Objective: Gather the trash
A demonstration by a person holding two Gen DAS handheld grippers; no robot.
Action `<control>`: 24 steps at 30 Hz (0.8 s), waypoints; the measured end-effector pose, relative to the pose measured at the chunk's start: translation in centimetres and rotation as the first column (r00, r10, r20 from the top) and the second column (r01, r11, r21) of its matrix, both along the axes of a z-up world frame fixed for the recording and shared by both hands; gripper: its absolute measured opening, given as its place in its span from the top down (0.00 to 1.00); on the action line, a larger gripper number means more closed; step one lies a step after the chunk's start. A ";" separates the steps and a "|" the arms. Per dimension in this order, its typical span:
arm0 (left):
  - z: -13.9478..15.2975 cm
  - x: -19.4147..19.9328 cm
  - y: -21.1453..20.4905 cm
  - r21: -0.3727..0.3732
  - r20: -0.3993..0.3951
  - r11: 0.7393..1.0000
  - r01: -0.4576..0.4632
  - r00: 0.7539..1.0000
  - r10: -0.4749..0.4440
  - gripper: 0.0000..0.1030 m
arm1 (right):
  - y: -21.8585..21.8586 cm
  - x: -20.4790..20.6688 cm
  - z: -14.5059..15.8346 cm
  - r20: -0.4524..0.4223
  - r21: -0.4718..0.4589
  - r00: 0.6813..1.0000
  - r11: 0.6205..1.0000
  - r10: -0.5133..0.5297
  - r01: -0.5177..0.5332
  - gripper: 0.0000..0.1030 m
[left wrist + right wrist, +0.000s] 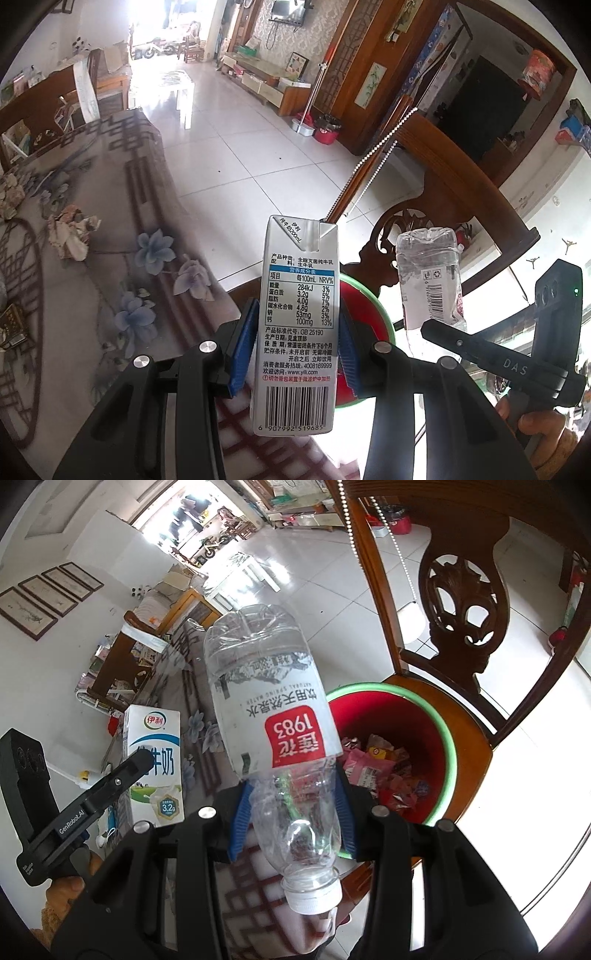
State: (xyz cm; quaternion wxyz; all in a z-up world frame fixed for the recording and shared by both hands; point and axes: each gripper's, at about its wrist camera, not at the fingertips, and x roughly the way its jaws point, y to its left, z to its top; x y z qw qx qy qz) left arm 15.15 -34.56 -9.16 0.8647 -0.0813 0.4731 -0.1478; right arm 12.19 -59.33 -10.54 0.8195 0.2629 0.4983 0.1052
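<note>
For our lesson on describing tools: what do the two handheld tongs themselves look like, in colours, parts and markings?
Both are matte black plastic. The left tongs and right tongs each have two angular arms with round silver bolt heads and ribbed blue pads on the inner faces. Seen from the other side, white lettering reads "GenRobot.AI" on the left unit, and a small green light glows on the right unit. No cables or sleeves are visible.

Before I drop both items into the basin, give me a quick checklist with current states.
1. Left tool clamped on the white milk carton: ok.
2. Right tool clamped on the clear plastic water bottle: ok.
3. Bottle cap on: ok.
4. Red basin with green rim on the wooden chair has room: ok.
5. Carton directly over basin: cannot tell.
6. Crumpled paper left on the patterned tablecloth: not ok.
</note>
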 end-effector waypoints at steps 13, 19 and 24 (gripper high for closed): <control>-1.6 2.2 -1.8 -0.040 -0.055 0.999 0.037 0.998 -0.039 0.63 | -2.1 0.4 -0.1 -0.001 -0.001 0.998 0.998 -0.059 0.059 0.61; -2.4 2.7 -3.0 -0.048 -0.071 0.997 0.058 0.996 -0.062 0.40 | -2.6 0.5 -0.1 -0.013 0.028 0.997 0.996 -0.080 0.081 0.46; -1.7 2.3 -2.6 -0.051 -0.032 0.997 0.054 0.998 -0.056 0.31 | -2.7 0.4 0.1 -0.006 0.038 0.994 0.993 -0.110 0.110 0.39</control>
